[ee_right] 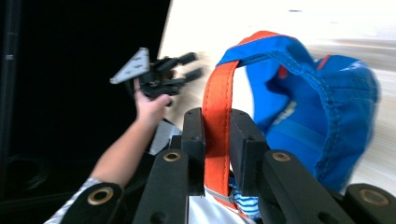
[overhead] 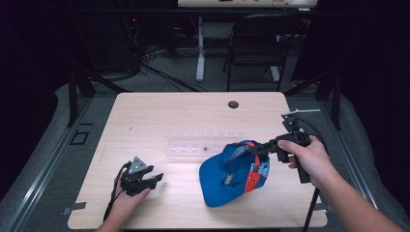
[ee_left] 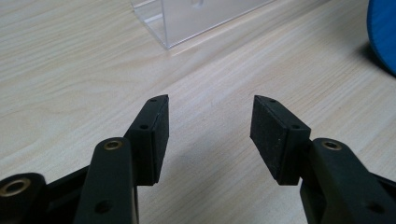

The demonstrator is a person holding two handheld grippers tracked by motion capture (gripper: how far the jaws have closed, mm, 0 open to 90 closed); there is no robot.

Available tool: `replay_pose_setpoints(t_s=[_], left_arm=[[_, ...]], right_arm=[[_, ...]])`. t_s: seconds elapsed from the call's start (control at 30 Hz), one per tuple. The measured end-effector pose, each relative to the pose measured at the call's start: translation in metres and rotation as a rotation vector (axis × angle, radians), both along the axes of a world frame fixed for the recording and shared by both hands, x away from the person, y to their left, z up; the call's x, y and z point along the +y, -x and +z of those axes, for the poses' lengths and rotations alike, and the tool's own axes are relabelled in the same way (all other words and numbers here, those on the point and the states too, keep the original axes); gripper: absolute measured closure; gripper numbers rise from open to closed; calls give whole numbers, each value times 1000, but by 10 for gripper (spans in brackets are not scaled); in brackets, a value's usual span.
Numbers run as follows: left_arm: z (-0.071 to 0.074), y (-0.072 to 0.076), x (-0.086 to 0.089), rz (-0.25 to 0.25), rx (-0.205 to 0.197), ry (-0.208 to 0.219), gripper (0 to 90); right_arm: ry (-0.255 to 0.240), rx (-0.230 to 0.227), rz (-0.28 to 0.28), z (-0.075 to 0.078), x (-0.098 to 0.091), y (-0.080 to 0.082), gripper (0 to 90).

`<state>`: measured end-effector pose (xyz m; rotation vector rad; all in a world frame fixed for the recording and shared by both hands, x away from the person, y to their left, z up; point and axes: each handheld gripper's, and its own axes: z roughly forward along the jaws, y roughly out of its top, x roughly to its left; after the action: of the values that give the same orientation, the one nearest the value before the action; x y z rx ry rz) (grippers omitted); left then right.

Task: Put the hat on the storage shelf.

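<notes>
A blue cap (overhead: 231, 180) with an orange back strap (ee_right: 215, 135) hangs tilted over the right part of the wooden table (overhead: 145, 121), its brim low near the tabletop. My right gripper (overhead: 255, 149) holds it from the right, jaws shut on the orange strap (overhead: 252, 180); in the right gripper view the strap runs up between the two pads of the right gripper (ee_right: 217, 114), with the cap's blue crown (ee_right: 322, 107) beyond. My left gripper (overhead: 155, 179) rests at the front left, open, with bare wood between its jaws (ee_left: 210, 116). The cap's edge (ee_left: 385, 32) shows off to its right.
A clear acrylic stand (overhead: 198, 145) lies across the middle of the table, just behind the cap, and its corner (ee_left: 187, 18) is ahead of the left gripper. A dark round hole (overhead: 233, 104) sits near the table's far edge. A folding chair (overhead: 256, 43) stands beyond it.
</notes>
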<state>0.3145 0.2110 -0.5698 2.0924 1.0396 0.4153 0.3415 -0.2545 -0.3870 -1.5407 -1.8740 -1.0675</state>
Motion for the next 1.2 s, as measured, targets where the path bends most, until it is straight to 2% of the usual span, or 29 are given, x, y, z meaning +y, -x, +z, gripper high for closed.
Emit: replay_pose_setpoints(t_s=[0.03,0.17,0.33,0.43,0.77,1.03,1.2], left_arm=[[0,0,0,-1,-1,0,475],[0,0,1,1,-1,2,475],[0,0,1,0,-1,4,475],[1,0,1,-4,-4,3,475],[0,0,0,-4,0,8,475],[0,0,0,-5,2,3,475],[1,0,0,-7,0,0,475]], right_arm=[[-14,-2,-9,2,4,0,778],[-50,7,20,7,12,-3,778],[-147,20,22,7,24,-5,779],[-186,27,41,5,31,-8,779],[-242,44,48,9,43,-11,779],[-251,10,36,21,41,-11,779],[-305,-22,27,32,40,-15,779]])
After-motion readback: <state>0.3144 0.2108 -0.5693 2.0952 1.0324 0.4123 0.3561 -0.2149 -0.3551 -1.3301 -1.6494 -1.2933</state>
